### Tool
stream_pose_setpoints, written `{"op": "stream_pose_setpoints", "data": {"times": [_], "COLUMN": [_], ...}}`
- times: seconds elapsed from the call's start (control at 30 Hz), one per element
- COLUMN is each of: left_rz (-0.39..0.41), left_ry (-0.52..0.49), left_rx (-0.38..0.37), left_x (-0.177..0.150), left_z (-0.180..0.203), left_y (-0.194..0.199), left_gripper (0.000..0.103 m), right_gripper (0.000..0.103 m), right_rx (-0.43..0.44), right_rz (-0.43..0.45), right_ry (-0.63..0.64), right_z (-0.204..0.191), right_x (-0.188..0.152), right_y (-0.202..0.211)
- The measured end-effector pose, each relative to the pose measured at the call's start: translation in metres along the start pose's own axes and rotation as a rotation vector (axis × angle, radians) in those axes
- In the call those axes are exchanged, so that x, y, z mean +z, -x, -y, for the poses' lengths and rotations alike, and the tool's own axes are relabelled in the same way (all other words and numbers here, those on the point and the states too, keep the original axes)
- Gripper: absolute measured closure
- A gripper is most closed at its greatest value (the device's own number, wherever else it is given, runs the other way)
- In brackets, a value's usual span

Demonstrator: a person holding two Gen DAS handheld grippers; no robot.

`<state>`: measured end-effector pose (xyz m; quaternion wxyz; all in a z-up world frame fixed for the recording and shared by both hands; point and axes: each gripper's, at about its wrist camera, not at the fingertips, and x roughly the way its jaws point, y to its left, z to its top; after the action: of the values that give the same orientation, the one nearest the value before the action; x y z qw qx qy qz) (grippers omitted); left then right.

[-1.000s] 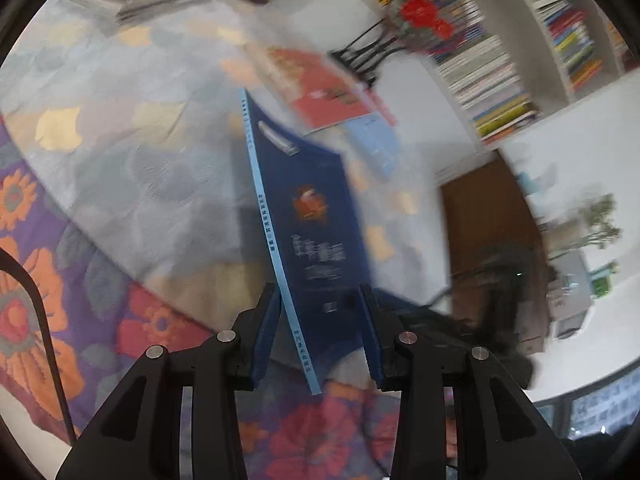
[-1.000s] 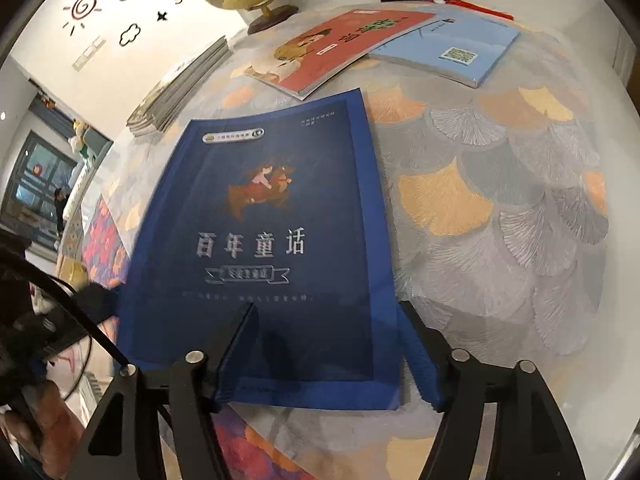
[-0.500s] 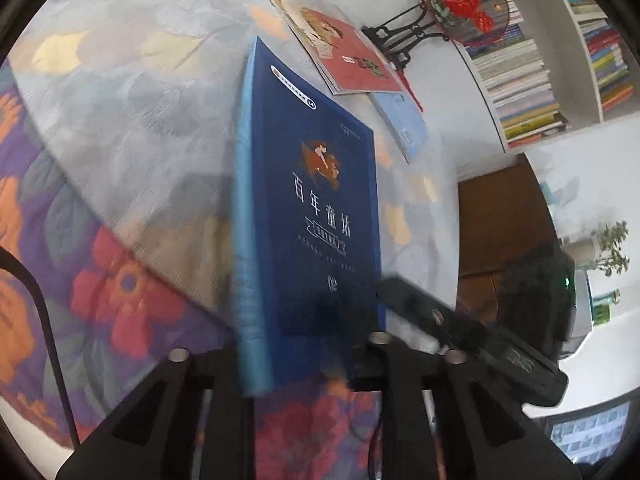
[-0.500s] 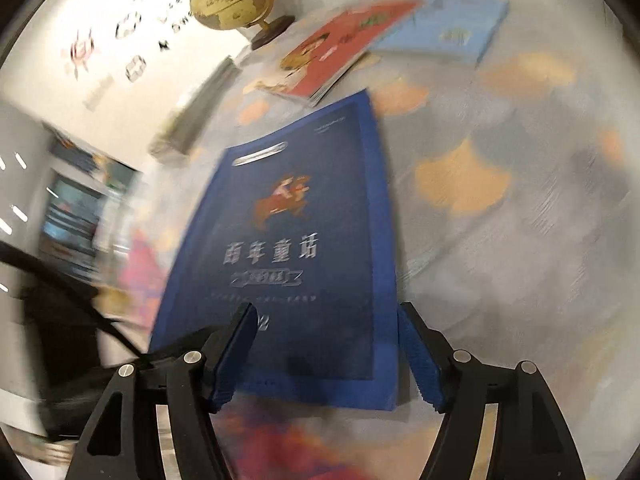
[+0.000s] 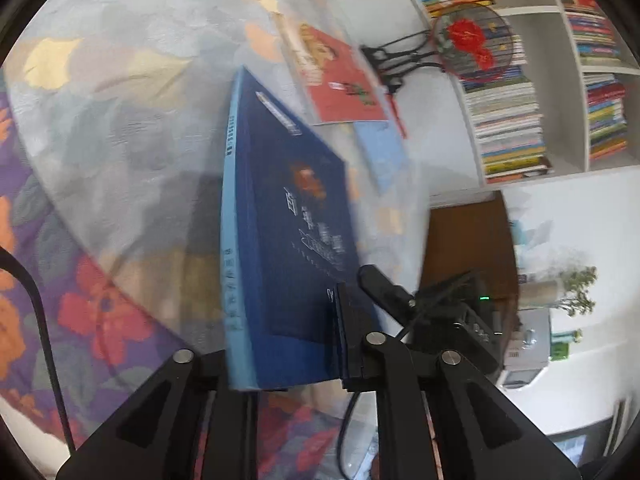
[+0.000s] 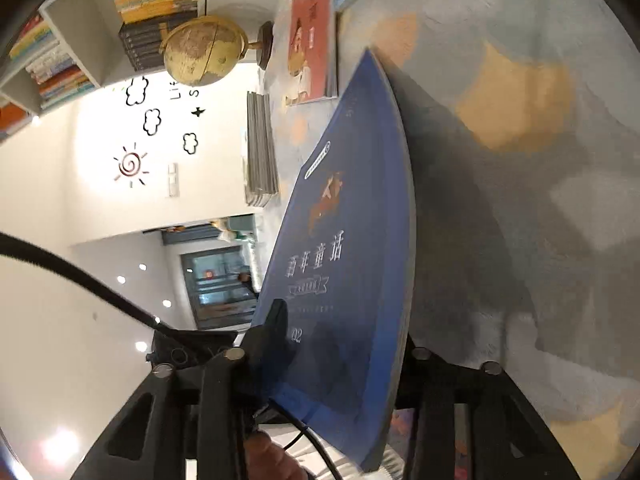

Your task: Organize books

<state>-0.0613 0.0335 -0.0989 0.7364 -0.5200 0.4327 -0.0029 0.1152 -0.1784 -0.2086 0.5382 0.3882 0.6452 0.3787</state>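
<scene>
The dark blue book [image 5: 288, 248], lying flat on the leaf-patterned tablecloth [image 5: 120, 80] a second ago, is now standing tilted on edge above it, light blue spine at nine o'clock in the left wrist view. The left gripper [image 5: 296, 364] is loosening slightly, jaws opening yet still pressing the book's near end between them. The right gripper [image 6: 340, 360], wide open a moment ago, is closing on the same book, its pads now against both covers. The red book [image 5: 340, 80] and pale blue book [image 5: 382, 148] are staying at one o'clock. The globe [image 6: 202, 50] is sitting at eleven o'clock in the right wrist view.
</scene>
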Motion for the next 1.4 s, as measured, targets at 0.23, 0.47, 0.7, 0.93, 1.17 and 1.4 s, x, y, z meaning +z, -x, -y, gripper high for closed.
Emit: {"op": "stream_pose_setpoints", "data": {"times": [0.23,0.47,0.7,0.93,1.17,1.4], "left_rz": [0.035,0.049,0.079,0.103,0.132,0.160], "left_ry": [0.086,-0.164,-0.280,-0.334,-0.381,-0.452], "left_rx": [0.091,0.266,0.273,0.225,0.112,0.055], "left_x": [0.010,0.009,0.012,0.031,0.093,0.195], "left_z": [-0.030,0.009,0.030,0.038,0.012,-0.031], "left_y": [0.005,-0.005,0.016,0.047,0.092,0.141], "left_gripper": [0.079,0.079,0.080,0.080,0.080,0.080], "right_gripper": [0.076,0.076,0.076,0.075,0.074,0.073], "right_rx": [-0.249,-0.459,-0.526,-0.497,-0.515,-0.528], "right_rz": [-0.023,-0.027,-0.012,0.051,0.149,0.250], "right_ry": [0.251,0.539,0.788,0.832,0.877,0.853], "right_z": [-0.027,-0.055,-0.088,-0.124,-0.184,-0.246], "right_x": [0.002,-0.015,-0.035,-0.048,-0.054,-0.044], "right_y": [-0.008,-0.024,-0.027,-0.033,-0.078,-0.174]}}
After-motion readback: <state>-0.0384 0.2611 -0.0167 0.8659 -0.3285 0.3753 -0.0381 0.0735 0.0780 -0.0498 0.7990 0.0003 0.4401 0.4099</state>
